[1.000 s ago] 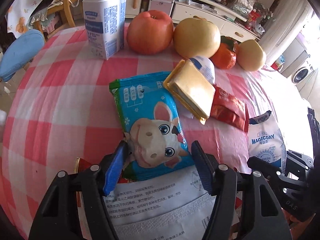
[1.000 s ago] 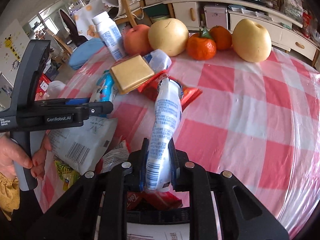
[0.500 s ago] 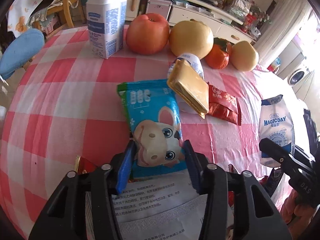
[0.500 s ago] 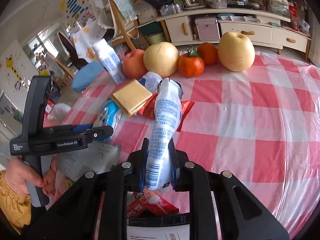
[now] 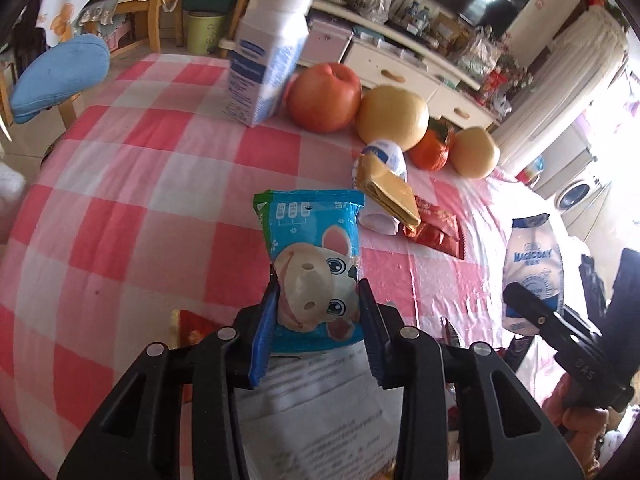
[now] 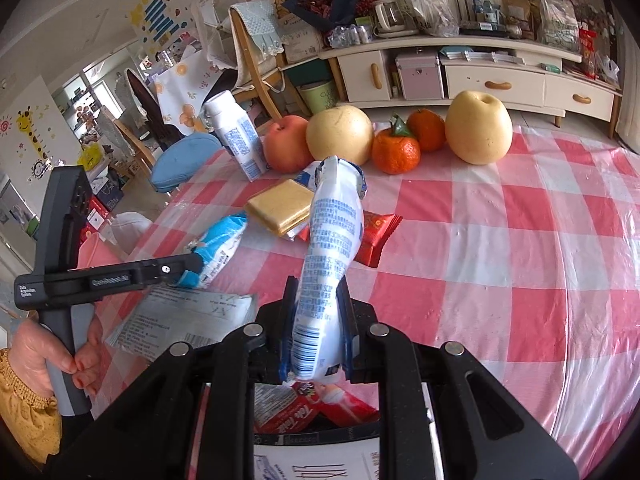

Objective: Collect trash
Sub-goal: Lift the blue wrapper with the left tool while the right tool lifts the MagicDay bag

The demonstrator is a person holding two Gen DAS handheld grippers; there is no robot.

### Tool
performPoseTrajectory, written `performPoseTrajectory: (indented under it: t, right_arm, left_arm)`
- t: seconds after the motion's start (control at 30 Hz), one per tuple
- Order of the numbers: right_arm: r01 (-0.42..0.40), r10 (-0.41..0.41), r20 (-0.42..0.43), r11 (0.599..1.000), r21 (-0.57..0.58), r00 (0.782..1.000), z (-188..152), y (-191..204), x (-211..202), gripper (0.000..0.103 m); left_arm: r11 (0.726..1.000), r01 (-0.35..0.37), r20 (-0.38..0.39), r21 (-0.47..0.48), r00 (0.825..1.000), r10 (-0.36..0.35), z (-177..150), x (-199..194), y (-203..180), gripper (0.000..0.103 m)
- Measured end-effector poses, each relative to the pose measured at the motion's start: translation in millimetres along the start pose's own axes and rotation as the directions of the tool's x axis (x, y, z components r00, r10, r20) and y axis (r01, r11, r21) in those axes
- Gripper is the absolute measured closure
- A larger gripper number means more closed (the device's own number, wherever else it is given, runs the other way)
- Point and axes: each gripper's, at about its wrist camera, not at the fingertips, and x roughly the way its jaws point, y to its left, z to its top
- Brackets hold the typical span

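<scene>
A blue snack packet with a cartoon cow (image 5: 312,240) stands up between the blue pads of my left gripper (image 5: 318,312). The jaws are closing and the pads press its lower sides; it is raised off the checked tablecloth (image 5: 120,200). From the right wrist view the same packet (image 6: 218,246) hangs at the tip of the left gripper (image 6: 188,270). My right gripper (image 6: 318,320) is shut on a white printed pouch (image 6: 332,240), held upright above the table. The pouch (image 5: 534,268) also shows at the right in the left wrist view.
A yellow packet (image 5: 390,190), a red wrapper (image 5: 434,228) and a white printed bag (image 5: 320,408) lie on the table. A milk bottle (image 5: 266,68), an apple (image 5: 324,98), pears and oranges line the far edge. A red box (image 6: 304,408) lies under the right gripper.
The left jaws have narrowed onto the blue packet and lifted it up from the table. The right gripper has risen a little, the white pouch still in it.
</scene>
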Motion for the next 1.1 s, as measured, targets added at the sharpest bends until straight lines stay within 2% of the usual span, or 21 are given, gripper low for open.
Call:
performPoseTrajectory:
  t: [0.2, 0.63, 1.1]
  right_arm:
    - [-0.017, 0.017, 0.000, 1.000, -0.015, 1.000, -4, 13, -2, 0.083]
    - [-0.045, 0.044, -0.023, 0.998, -0.047, 0.999, -13, 53, 7, 0.083]
    - [-0.092, 0.090, -0.022, 0.992, -0.088, 0.996, -21, 121, 13, 0.083]
  left_arm:
    - [0.998, 0.055, 0.057, -0.045, 0.997, -0.052, -8, -30, 19, 0.064]
    - [0.988, 0.105, 0.162, -0.115, 0.983, -0.085, -32, -65, 63, 0.064]
    - [0.987, 0.085, 0.253, -0.137, 0.966, -0.048, -34, -99, 100, 0.064]
